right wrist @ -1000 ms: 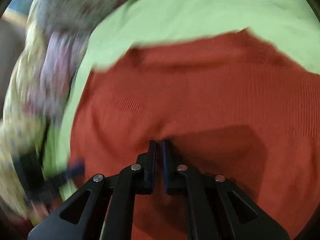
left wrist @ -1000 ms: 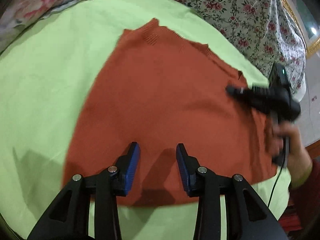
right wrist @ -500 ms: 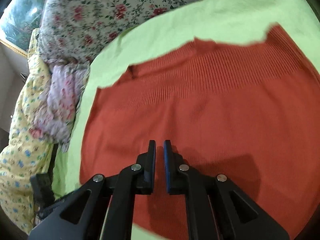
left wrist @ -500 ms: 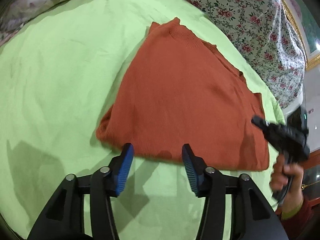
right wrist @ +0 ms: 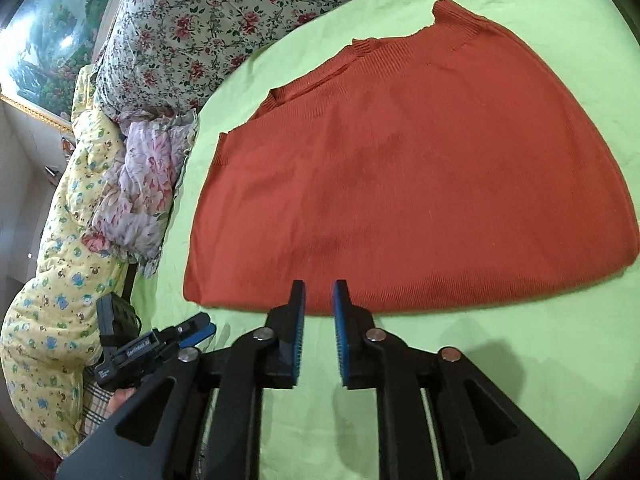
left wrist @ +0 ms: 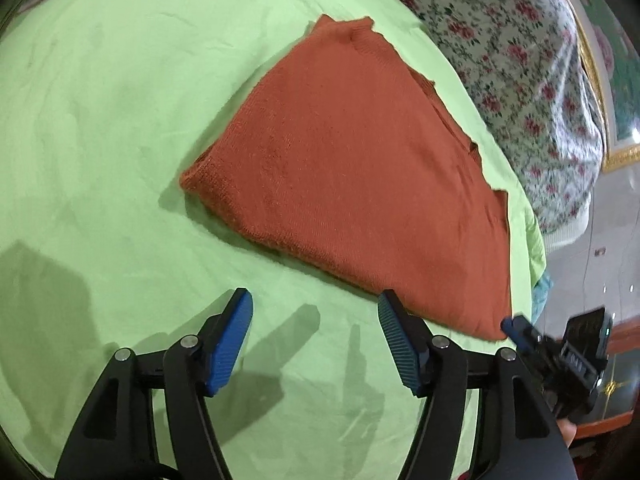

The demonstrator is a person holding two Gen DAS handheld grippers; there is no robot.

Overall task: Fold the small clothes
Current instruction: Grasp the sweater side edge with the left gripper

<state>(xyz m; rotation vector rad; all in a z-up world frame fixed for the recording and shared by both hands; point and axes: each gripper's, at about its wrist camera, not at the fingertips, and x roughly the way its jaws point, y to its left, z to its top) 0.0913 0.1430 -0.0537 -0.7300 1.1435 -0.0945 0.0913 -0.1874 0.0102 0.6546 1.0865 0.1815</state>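
Note:
A rust-orange knitted sweater [left wrist: 352, 168] lies folded flat on the light green sheet [left wrist: 100, 120]; it also shows in the right wrist view [right wrist: 408, 184]. My left gripper [left wrist: 316, 300] is open wide and empty, held above the sheet just short of the sweater's near edge. My right gripper [right wrist: 319, 288] has its jaws a narrow gap apart and empty, at the sweater's near edge. The right gripper also shows at the lower right of the left wrist view [left wrist: 508, 323], off the sweater's corner. The left gripper shows at the lower left of the right wrist view [right wrist: 196, 330].
A floral quilt [right wrist: 208, 12] is bunched along the far side of the bed. A yellow patterned blanket [right wrist: 52, 272] and a pink floral cloth [right wrist: 136, 192] lie at the left. The bed edge and a tiled floor [left wrist: 592, 264] are at the right in the left wrist view.
Both grippers have drawn back off the sweater to its near edge. The left jaws opened wider. The right jaws parted slightly.

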